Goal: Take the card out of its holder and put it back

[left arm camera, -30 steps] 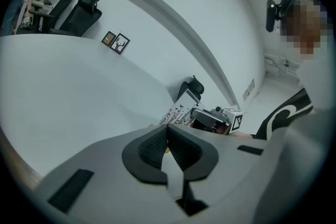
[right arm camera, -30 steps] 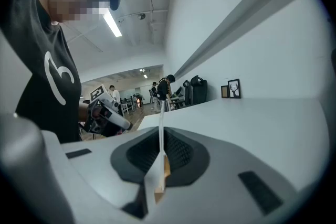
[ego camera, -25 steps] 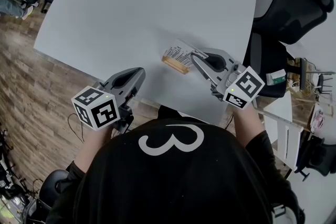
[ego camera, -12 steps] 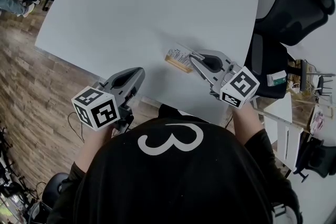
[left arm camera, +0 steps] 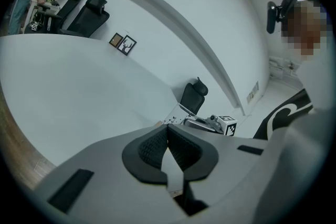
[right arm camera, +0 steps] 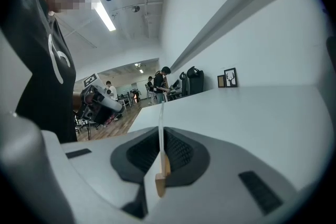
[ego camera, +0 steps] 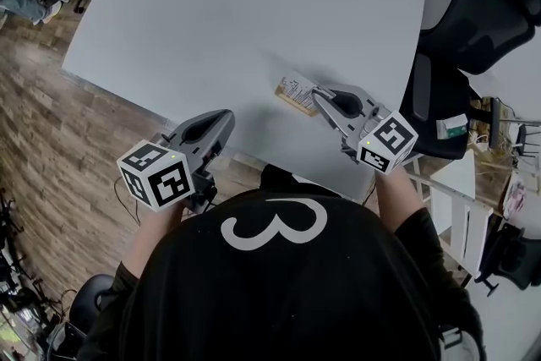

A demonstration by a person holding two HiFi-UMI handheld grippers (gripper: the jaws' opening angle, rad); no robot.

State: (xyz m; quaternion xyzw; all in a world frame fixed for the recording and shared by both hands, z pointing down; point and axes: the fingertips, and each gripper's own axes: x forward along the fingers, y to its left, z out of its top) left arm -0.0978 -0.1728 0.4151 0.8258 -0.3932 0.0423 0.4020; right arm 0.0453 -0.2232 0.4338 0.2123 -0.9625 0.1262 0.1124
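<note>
Right gripper view: card (right arm camera: 159, 118) stands edge-on, a thin upright line, pinched between the two dark pads of the right gripper (right arm camera: 160, 134); jaws clenched on it, pads pressing both faces; holder (right arm camera: 162, 174), a small wooden block, sits directly under the card's lower edge, touching it; whether the card is fully down in the slot, cannot tell.

Head view: holder lies on the table (ego camera: 254, 4) close to its near right edge, long side set at an angle; card rises from it; right gripper comes in from the near right, tips at the card's right end, marker cube at its near end, past the table edge.

Left gripper (ego camera: 225, 116) hovers well apart to the left, tips just over the table's near edge, body out over the floor (ego camera: 42, 123); left gripper view shows its pads meeting at the tips, clenched on nothing, with card, holder and right gripper small in the distance beyond them.

Table white and wide, stretching far and left; floor of wood planks on its left; black chair (ego camera: 478, 8) off its right side; black shirt (ego camera: 279, 300) fills the near part of the head view.

Right gripper view, far off: two small frames (right arm camera: 229, 77) stand at the table's far edge; a person (right arm camera: 160, 81) stands at desks beyond.
</note>
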